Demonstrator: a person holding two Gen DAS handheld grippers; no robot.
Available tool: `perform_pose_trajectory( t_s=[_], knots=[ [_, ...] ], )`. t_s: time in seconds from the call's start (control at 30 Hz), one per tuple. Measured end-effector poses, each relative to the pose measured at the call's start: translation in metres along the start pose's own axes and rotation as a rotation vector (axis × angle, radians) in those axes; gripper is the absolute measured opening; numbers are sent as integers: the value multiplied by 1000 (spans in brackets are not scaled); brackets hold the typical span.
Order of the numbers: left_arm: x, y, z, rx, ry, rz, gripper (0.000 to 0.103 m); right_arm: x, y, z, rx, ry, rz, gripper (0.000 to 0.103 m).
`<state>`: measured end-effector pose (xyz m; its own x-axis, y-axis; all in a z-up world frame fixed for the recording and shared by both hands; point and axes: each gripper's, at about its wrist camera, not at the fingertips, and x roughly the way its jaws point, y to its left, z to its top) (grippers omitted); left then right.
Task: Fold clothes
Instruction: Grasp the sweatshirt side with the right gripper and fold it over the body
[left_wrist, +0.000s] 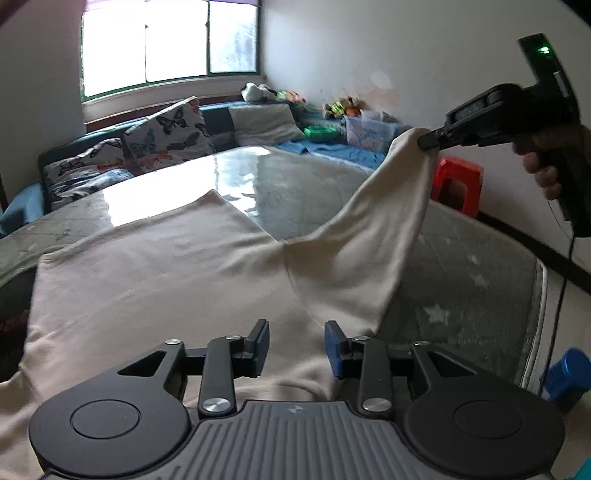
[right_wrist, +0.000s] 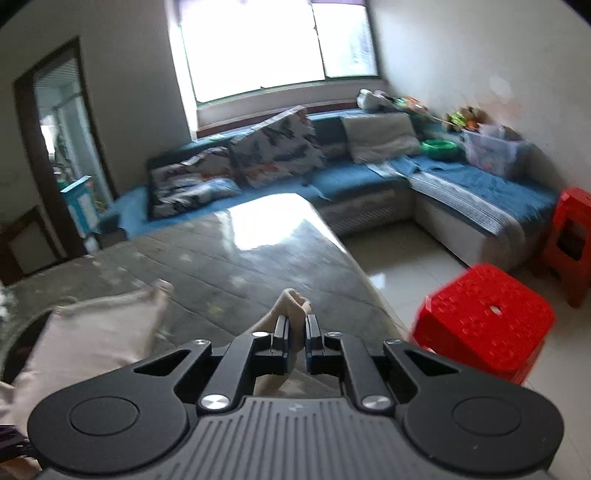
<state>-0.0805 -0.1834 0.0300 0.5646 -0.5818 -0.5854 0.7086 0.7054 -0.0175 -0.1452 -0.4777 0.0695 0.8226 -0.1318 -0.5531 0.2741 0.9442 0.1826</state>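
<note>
Left wrist view, right tongs (left_wrist: 428, 142) pinching cream garment (left_wrist: 166, 266) sleeve, raised off table (left_wrist: 288, 173)

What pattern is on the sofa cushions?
Butterflies on the cushions; clearest in the left wrist view.

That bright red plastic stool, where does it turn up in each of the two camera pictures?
Left wrist view: the red stool stands at the right, against the wall, partly hidden behind the lifted cream garment.
Right wrist view: two red stools; the far one by the wall at the right edge looks like the match, the near one stands lower right.
Shared landmark: the butterfly cushion under the window.
</note>
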Motion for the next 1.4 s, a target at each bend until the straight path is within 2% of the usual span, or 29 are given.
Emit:
perform_pose_trajectory(
  t_s=[0.13,0.3,0.43,0.67,0.8,0.93,1.03,1.2,1.27,1.4],
  knots=[
    [-17,17,1,-37,-30,31,40,-21,31,19,-48,-20,105,7],
    [-36,45,-8,-89,-41,106,41,-37,89,35,-137,-32,264,7],
    [-52,68,-18,-146,-50,166,41,-35,145,38,-215,-6,391,7],
    [-79,94,-33,-225,-66,234,44,-2,230,8,-334,106,495,7],
    [-85,98,-39,-242,-64,251,46,14,254,-17,-382,171,513,9],
    [-89,102,-43,-254,-60,263,46,18,259,-28,-406,189,508,15],
    [-91,103,-42,-258,-67,266,46,18,251,-26,-408,187,493,16],
    [-85,104,-36,-263,-67,264,46,27,216,-18,-430,198,381,16],
    [-82,105,-34,-266,-65,258,46,34,198,-21,-457,221,318,16],
    [-72,107,-31,-271,-42,260,46,46,174,-33,-526,273,255,17]
  ],
)
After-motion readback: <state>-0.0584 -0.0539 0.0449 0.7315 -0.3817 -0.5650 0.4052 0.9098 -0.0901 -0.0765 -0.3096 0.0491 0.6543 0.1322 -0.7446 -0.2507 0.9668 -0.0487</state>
